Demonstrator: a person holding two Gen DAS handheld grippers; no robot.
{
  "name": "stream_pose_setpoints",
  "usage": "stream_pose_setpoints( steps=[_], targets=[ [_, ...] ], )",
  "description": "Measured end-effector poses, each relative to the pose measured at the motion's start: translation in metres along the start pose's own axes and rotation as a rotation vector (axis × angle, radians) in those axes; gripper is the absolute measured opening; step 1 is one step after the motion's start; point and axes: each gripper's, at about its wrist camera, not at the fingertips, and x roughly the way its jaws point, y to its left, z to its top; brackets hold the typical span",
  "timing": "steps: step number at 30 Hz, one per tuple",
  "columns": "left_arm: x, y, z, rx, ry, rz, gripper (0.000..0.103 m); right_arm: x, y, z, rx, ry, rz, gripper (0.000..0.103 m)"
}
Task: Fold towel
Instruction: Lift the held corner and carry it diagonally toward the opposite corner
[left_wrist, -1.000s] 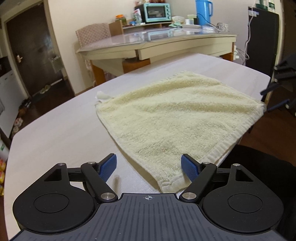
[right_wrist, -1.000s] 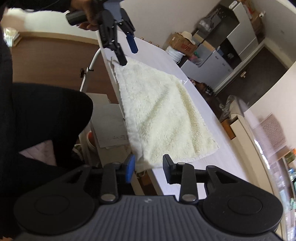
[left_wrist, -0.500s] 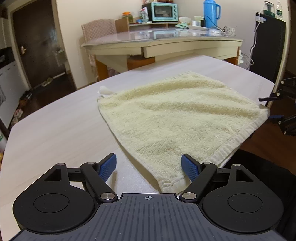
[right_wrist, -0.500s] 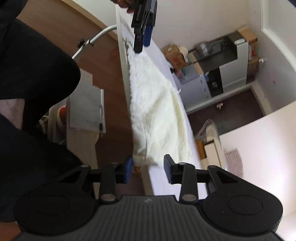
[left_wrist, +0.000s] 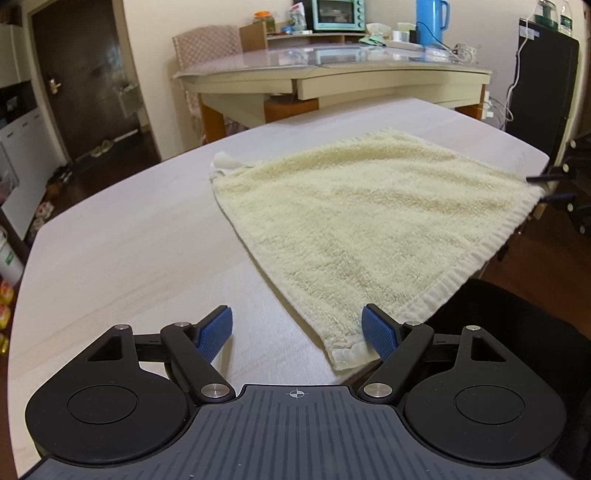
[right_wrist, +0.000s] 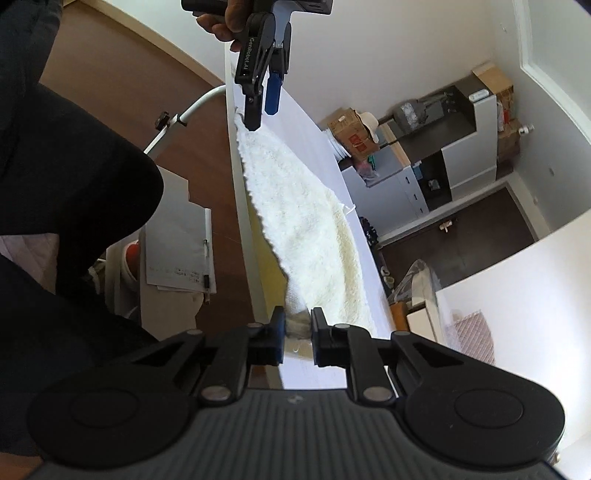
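A pale yellow towel lies spread flat on the white table, its near edge along the table's front edge. My left gripper is open, low over the table, with the towel's near left corner between its blue pads. In the right wrist view the towel runs along the table edge. My right gripper is open with narrow jaws on either side of the towel's near right corner. The left gripper also shows there, at the far corner.
A second table with an oven, a blue kettle and clutter stands behind. A black cabinet is at right. The person's dark legs, a stool with papers and brown floor lie beside the table edge.
The right gripper has rolled and moved in on the towel's right corner, its jaws now narrower around it. The left gripper has stayed open at the left corner.
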Motion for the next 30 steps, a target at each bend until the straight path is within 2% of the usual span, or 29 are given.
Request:
stream_pose_setpoints(
  steps=[7,12,18,26,30],
  targets=[
    [0.003,0.003,0.004,0.011,-0.012,0.024,0.082,-0.002,-0.026,0.01,-0.078,0.003,0.006,0.015],
    [0.003,0.004,0.001,0.017,-0.014,0.015,0.082,0.009,-0.051,0.022,-0.143,-0.005,0.018,0.015],
    [-0.001,0.007,-0.007,-0.003,-0.023,0.001,0.082,0.047,-0.088,0.044,-0.2,-0.024,0.11,0.015],
    [-0.005,0.015,-0.018,-0.047,-0.054,-0.017,0.082,0.119,-0.132,0.082,-0.272,-0.008,0.279,0.015],
    [-0.006,0.017,-0.024,-0.089,-0.08,-0.023,0.082,0.153,-0.15,0.1,-0.285,-0.021,0.337,0.015]
  ],
)
